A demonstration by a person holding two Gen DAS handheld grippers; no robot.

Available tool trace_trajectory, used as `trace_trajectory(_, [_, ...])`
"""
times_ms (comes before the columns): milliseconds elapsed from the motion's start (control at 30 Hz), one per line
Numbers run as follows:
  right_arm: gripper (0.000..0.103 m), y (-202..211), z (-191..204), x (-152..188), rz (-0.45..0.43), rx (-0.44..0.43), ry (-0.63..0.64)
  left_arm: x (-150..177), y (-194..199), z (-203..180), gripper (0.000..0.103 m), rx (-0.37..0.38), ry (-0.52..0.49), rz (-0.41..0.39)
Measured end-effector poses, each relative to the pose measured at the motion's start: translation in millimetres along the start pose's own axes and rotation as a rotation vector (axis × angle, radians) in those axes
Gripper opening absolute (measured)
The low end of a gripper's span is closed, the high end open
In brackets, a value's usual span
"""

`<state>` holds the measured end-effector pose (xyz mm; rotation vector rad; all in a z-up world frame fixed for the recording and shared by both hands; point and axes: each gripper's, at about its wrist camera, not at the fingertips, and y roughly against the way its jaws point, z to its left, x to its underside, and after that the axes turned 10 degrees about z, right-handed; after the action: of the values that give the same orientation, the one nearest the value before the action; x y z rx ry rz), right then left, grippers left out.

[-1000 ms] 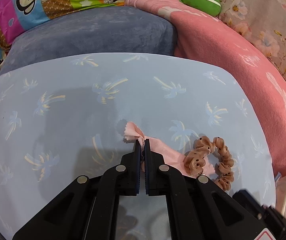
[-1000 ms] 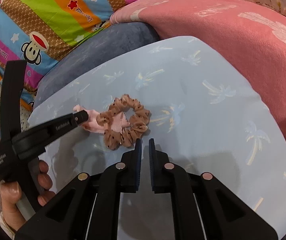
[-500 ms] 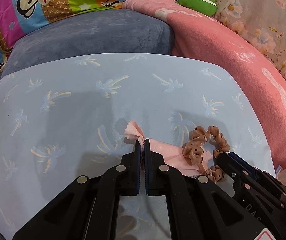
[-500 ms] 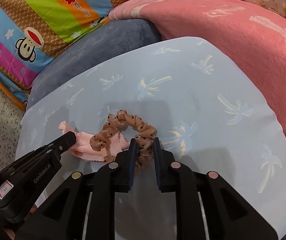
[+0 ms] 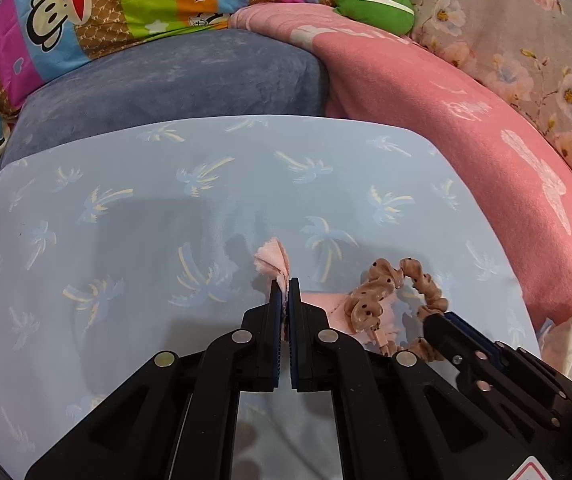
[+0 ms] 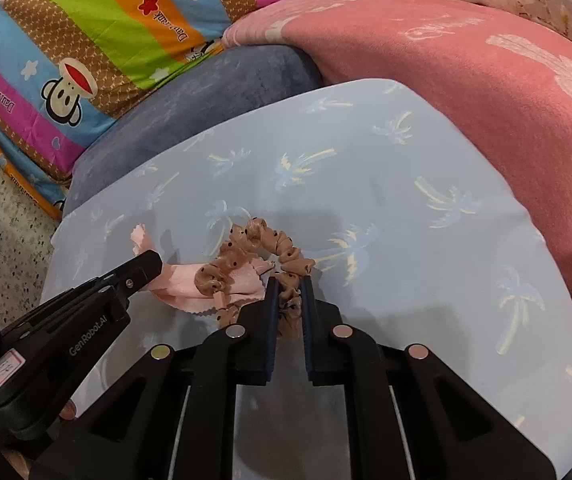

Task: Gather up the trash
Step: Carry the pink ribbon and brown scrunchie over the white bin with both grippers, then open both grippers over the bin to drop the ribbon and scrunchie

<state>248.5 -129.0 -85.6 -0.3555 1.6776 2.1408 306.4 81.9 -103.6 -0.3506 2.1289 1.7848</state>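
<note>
Scrunchie (brown, dotted) pinched in closing right gripper.

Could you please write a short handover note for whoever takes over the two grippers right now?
Left gripper: shut on the pink cloth, one end sticking out past its tips.
Right gripper: jaws have just been closing, now shut on the brown scrunchie.
Both items lie together on the blue palm-print sheet; the scrunchie lies over the cloth.
Done: both gripped.
Left: lift them apart and carry off the trash. No bin is in view.
</note>
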Motion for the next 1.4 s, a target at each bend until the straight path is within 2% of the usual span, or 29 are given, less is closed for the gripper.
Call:
trace_trajectory(167, [0.011, 45.0, -10.7, 17.7, -0.073, 0.01, -0.024, 14.7, 28.6, -19.2, 0.001, 0.025, -0.029, -0.031])
trace_trajectory(367, [0.011, 106.5, -42.7, 39.0, -0.162, 0.035, -0.08, 37.4, 74.4, -63.6, 0.001, 0.069, -0.095, -0.081])
trace_trajectory(567, [0.011, 155.8, -74.8, 62.7, -0.235, 0.083, -0.134, 62.5, 120.4, -126.1, 0.001, 0.137, -0.2, -0.127])
trace_trajectory(767, [0.011, 199.8, -122.3, 92.0, -0.299, 0.143, -0.218, 85.1, 148.2, -199.7, 0.001, 0.211, -0.322, -0.143])
trace_trajectory(900, [0.011, 219.3, -151.7, 108.8, -0.326, 0.173, -0.277, 98.8, 154.1, -251.8, 0.001, 0.278, -0.395, -0.126])
trace_trajectory(1133, [0.011, 238.9, -191.8, 131.8, -0.346, 0.206, -0.351, 120.0, 143.3, -324.8, 0.002, 0.313, -0.507, -0.086])
trace_trajectory(1400, [0.011, 245.6, -216.7, 145.5, -0.349, 0.215, -0.389, 133.7, 130.5, -359.6, 0.002, 0.313, -0.558, -0.057])
